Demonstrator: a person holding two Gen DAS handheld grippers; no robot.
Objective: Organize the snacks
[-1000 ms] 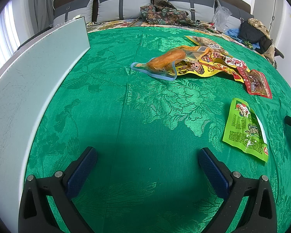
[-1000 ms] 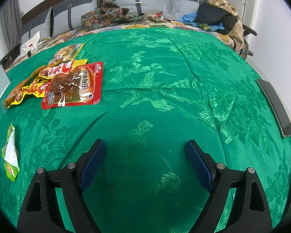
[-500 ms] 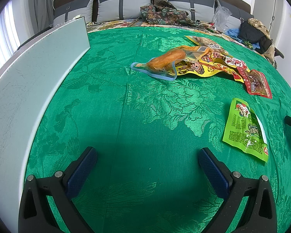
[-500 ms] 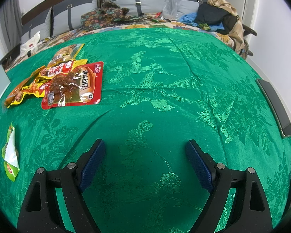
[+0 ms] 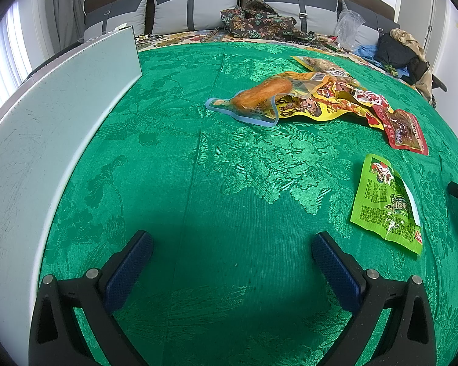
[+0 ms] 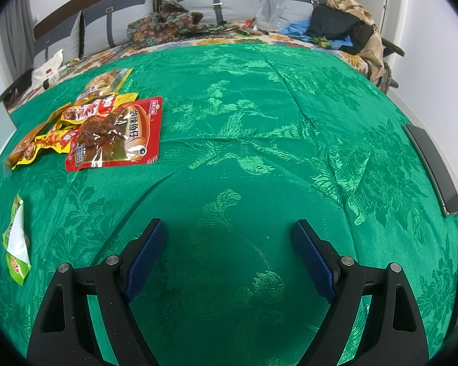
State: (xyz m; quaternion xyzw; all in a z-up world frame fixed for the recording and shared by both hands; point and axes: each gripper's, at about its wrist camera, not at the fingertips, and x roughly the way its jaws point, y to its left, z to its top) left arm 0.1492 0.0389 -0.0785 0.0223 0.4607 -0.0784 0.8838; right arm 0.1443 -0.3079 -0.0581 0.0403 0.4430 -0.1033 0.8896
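- The left tool (image 5: 232,245) hangs low over the green cloth (image 5: 198,183) on the desk. Its two blue fingers (image 5: 128,270) are spread wide, and nothing is between them.
- The right tool (image 6: 229,245) hangs low over the same cloth. It is spread wide too, and it holds nothing.
- A green snack bag (image 5: 384,204) lies flat on the cloth, alone, to the right of the left tool. In the right tool's view it sits far off at the left edge (image 6: 16,244).
- A heap of snack bags lies farther back, well apart from both tools.
- In the heap, a clear bag with an orange snack inside (image 5: 259,97) is at the left end. It rests partly on a yellow bag (image 5: 314,106).
- A red bag (image 6: 116,135) with dark brown food is at the right end of the heap. It lies partly over the yellow bag.
- One more bag with pale brown snacks (image 5: 320,65) lies at the back of the heap.
- A big pale board (image 5: 55,113) stands along the left side of the desk.
- A dark phone (image 6: 433,167) lies at the right edge of the cloth.
- Behind the desk there are grey cushions (image 5: 195,7) and a pile of clothes (image 6: 348,29).
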